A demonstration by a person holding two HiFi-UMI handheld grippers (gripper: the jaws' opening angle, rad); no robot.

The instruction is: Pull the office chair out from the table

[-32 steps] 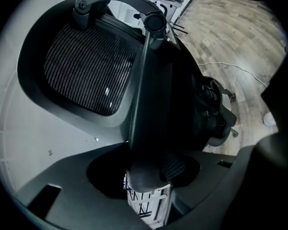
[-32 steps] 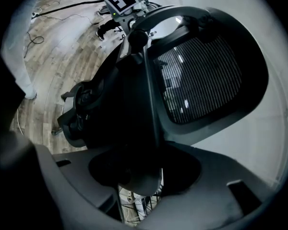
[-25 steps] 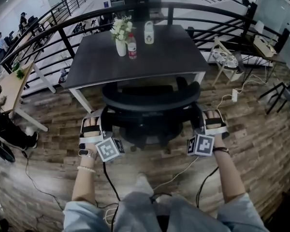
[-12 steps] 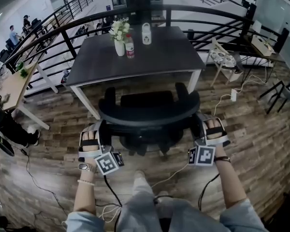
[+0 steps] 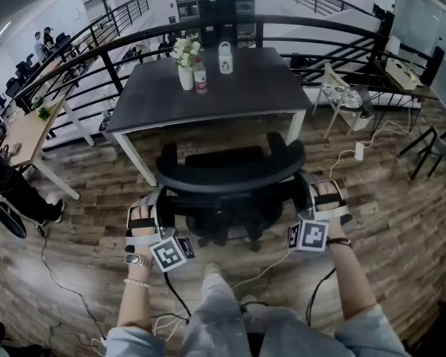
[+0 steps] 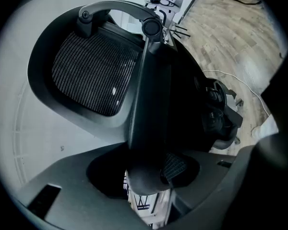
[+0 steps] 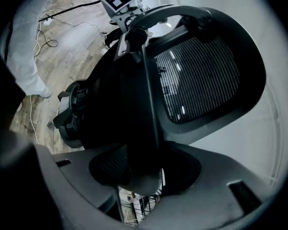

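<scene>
- The office chair (image 5: pixel 230 173) stands on the wooden floor (image 5: pixel 401 222) just in front of the table (image 5: pixel 238 88), with its backrest (image 5: pixel 230 175) turned towards us.
- The seat looks to be out from beneath the top. The armrest tips sit close to the near edge, and with this wide lens we can't quite tell whether they clear it.
- The left gripper (image 5: pixel 153 198) is clamped on the backrest's left edge. In its own view the dark frame runs straight down between the jaws, with a pad against it.
- The right gripper (image 5: pixel 309 188) mirrors it, clenched on the right edge, so we have both sides of the chair.
- We judge the pulling step well under way, with most of the job done.
- Next comes an even draw straight back with both hands, so the chair rolls and doesn't swivel.
- A pale cable (image 5: pixel 271 270) lies on the floor behind the base and our own legs are close, so we have little room to roll back.
- The vase (image 5: pixel 186 73) and bottle (image 5: pixel 201 80) on the table are well apart from all this.
</scene>
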